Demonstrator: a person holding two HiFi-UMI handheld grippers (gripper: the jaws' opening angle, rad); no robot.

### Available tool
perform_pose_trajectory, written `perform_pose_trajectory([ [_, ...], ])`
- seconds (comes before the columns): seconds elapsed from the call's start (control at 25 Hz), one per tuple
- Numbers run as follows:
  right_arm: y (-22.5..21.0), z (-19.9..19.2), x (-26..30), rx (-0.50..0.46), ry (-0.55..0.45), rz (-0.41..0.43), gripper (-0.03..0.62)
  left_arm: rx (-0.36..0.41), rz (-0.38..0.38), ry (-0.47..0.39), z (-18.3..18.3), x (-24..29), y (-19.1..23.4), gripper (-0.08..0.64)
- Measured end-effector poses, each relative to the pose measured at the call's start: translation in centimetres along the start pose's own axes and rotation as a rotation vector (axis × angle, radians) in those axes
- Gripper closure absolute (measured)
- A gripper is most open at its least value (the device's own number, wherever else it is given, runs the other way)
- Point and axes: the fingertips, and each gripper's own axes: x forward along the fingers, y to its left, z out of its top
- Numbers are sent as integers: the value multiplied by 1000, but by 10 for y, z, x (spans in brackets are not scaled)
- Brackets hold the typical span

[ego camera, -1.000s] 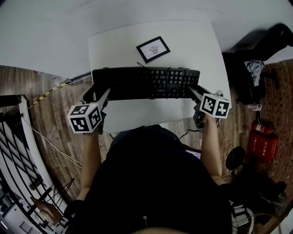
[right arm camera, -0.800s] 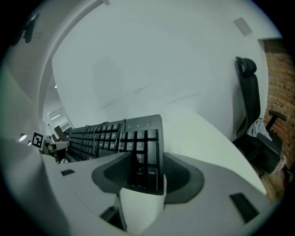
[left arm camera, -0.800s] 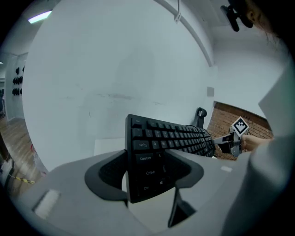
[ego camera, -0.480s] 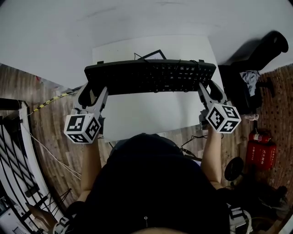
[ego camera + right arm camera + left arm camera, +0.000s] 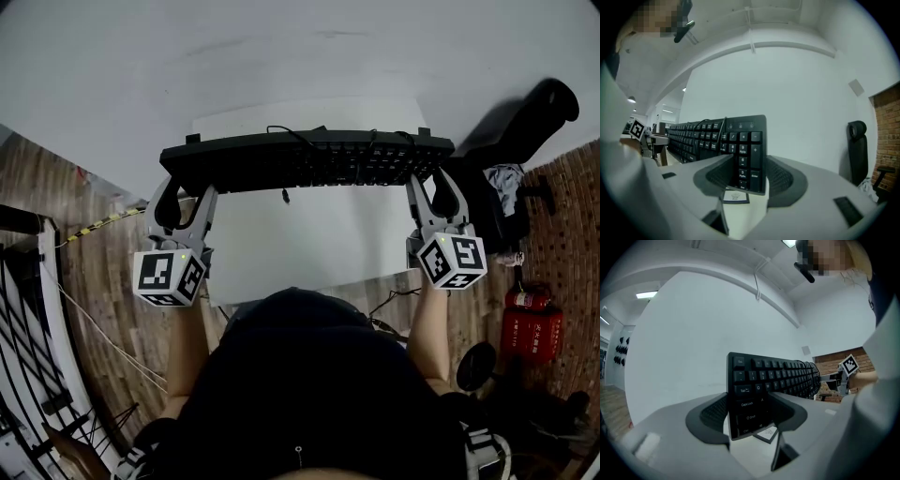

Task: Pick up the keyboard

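The black keyboard (image 5: 309, 161) hangs in the air above the white table (image 5: 309, 246), held level between both grippers. My left gripper (image 5: 178, 199) is shut on its left end, the pads pressing front and back by the Tab and Caps Lock keys (image 5: 745, 397). My right gripper (image 5: 437, 193) is shut on the number-pad end (image 5: 747, 154). The keyboard's cable (image 5: 284, 194) dangles under it. In the left gripper view the keyboard (image 5: 780, 376) stands on edge, its keys facing the camera.
A small black-framed card (image 5: 765, 433) lies on the table below the keyboard, also in the right gripper view (image 5: 736, 197). A black office chair (image 5: 530, 111) and a red fire extinguisher (image 5: 532, 319) stand right of the table. A metal railing (image 5: 28, 309) runs along the left.
Both grippers have risen with the keyboard, lifting it off the table. It now covers the framed card in the head view.
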Motion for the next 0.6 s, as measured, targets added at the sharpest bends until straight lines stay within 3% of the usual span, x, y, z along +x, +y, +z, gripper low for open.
perform_pose_trajectory([
  [0.6, -4, -2, 5, -37, -50, 36, 368, 13, 42, -37, -5, -5, -6, 291],
])
